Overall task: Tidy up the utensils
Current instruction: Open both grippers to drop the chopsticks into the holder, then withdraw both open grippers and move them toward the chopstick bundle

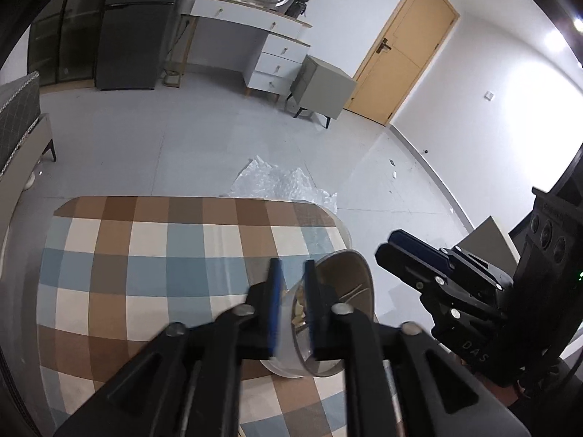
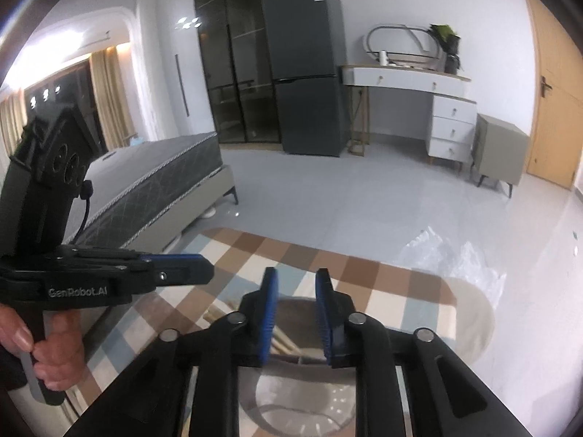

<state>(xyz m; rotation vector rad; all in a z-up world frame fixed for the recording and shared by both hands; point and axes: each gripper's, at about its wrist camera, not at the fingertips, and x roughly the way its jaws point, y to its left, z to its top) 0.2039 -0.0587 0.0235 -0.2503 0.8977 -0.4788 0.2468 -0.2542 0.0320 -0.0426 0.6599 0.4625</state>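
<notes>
Checked tabletop (image 1: 145,255) lies bare leftward; clear container (image 1: 328,313) crowds its right edge; both tongs (image 1: 291,273) (image 2: 296,284) released, slightly parted.

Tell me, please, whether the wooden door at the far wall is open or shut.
Shut: the wooden door sits flush in its frame, with no gap showing around it.
</notes>
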